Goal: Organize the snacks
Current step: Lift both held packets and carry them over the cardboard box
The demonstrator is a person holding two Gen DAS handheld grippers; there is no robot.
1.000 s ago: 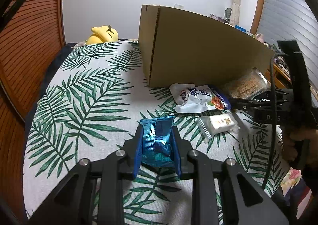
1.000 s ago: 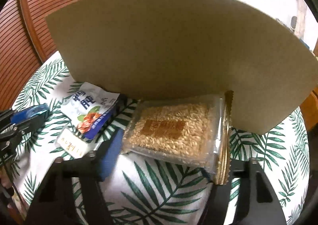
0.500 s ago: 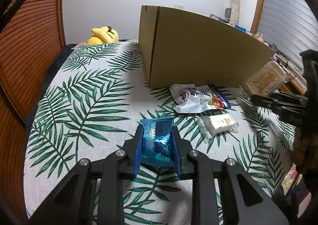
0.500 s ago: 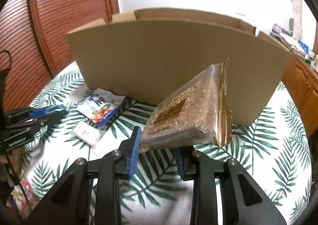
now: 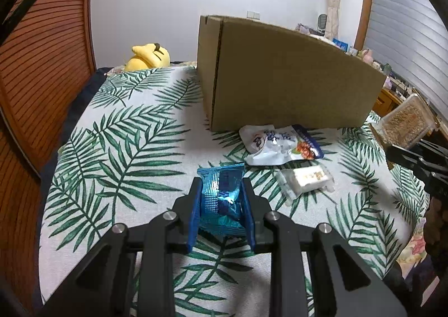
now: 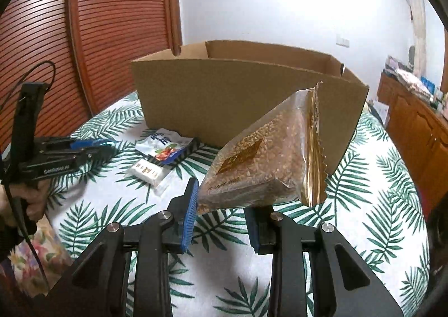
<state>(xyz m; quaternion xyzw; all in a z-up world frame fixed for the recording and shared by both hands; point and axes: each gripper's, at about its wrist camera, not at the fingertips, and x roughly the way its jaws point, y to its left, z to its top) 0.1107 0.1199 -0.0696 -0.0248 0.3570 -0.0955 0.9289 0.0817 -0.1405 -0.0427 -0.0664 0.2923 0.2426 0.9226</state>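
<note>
Palm-print tablecloth [image 6: 364,177] fills lower frame; right gripper [image 6: 221,205] clamps the grain snack pack [image 6: 260,160], lifted at centre, left gripper [image 5: 221,205] clamps blue packet [image 5: 221,193]. Step, prob.: carry to cardboard box [image 6: 224,93] behind, upper centre; next needs lifting pack over near wall w/o clipping it.

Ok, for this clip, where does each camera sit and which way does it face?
Left wrist: on the left gripper, tilted down over the palm-leaf tablecloth toward the brown cardboard box; own fingers clamp a blue foil snack packet; the right gripper shows at the right edge.
Right wrist: on the right gripper, facing the box's open top; own fingers hold a clear bag of golden grain bars; the left gripper and a hand show at left.
Shared: box, white-and-blue pouch, small white packet.
</note>
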